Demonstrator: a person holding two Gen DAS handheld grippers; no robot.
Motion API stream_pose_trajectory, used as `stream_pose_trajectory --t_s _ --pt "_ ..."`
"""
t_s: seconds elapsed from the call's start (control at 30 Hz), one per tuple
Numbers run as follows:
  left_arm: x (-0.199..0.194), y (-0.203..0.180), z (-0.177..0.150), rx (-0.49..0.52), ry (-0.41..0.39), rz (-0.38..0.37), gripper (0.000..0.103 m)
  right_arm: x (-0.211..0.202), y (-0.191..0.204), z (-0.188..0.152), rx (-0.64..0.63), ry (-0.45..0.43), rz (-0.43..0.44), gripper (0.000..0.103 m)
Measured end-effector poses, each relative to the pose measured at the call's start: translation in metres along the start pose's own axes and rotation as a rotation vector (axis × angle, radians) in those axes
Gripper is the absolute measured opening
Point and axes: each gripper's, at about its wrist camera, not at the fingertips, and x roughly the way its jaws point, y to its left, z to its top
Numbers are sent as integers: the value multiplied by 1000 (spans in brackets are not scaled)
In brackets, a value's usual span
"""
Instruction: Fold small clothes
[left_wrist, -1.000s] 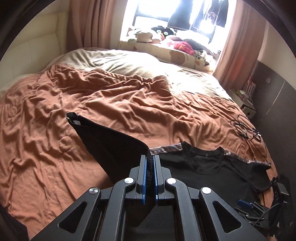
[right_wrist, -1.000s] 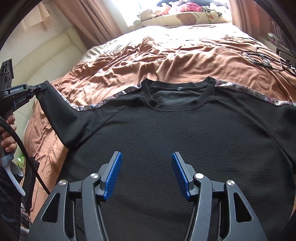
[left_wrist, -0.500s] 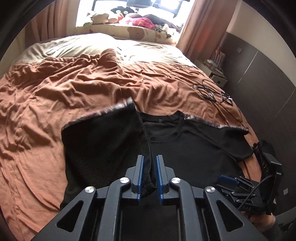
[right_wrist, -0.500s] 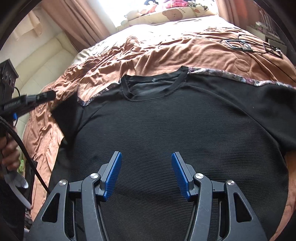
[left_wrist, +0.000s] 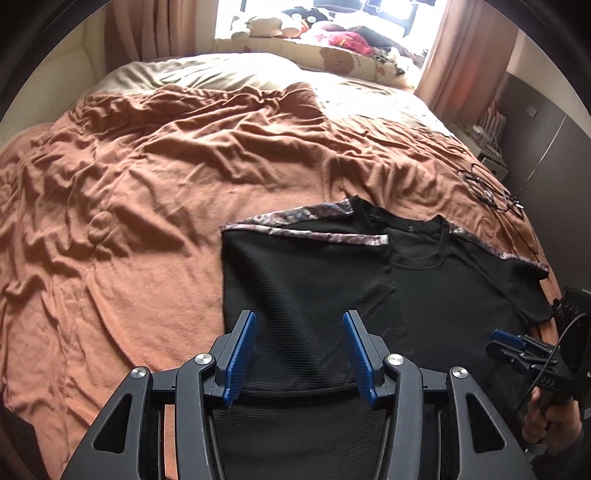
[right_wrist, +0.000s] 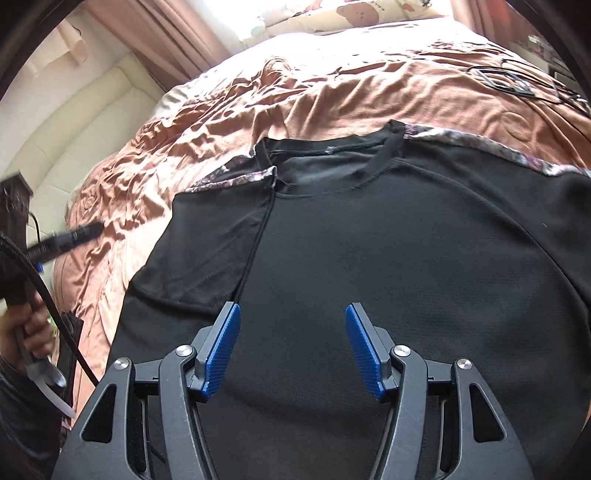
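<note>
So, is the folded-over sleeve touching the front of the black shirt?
Touching. The right wrist view shows the folded sleeve lying flat on the black shirt, its patterned edge by the collar, no gap underneath.

In the left wrist view, the whole left half of the frame is rumpled brown blanket (left_wrist: 147, 206), with nothing standing on it. The black shirt (left_wrist: 369, 288) lies flat at centre and right, low enough to pass over. At the right edge, a tangle of black cables (left_wrist: 491, 188) lies on the blanket above the shirt, and the right gripper (left_wrist: 517, 350) crowds the lower right corner. Soft toys (left_wrist: 332, 37) line the top of the frame.
</note>
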Motion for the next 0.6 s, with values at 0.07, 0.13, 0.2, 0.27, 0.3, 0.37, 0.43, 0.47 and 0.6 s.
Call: stream_pose_trajectory --t_s 0.07,0.13,0.2,0.27,0.3,0.37,0.43,0.47,0.6 --pt "8 13 -6 -19 16 11 51 11 2 6 -5 7 11 58" --pt "16 26 -11 -34 28 16 51 22 5 11 -10 13 12 58" --pt "24 38 -17 -45 40 21 51 34 7 17 -13 13 21 58" --pt "31 47 -24 -60 52 23 51 49 10 24 -6 18 26 57" --pt "35 52 -27 -67 56 22 51 56 12 27 -4 24 29 58" --pt "40 61 -32 -80 64 22 51 70 14 34 -1 30 40 57" --pt "47 69 -37 -82 79 22 49 82 17 40 0 36 46 57" --pt "50 72 -38 -76 91 25 44 90 18 44 2 40 57 57" --pt "57 83 -44 -80 104 20 39 121 23 53 4 67 62 53"
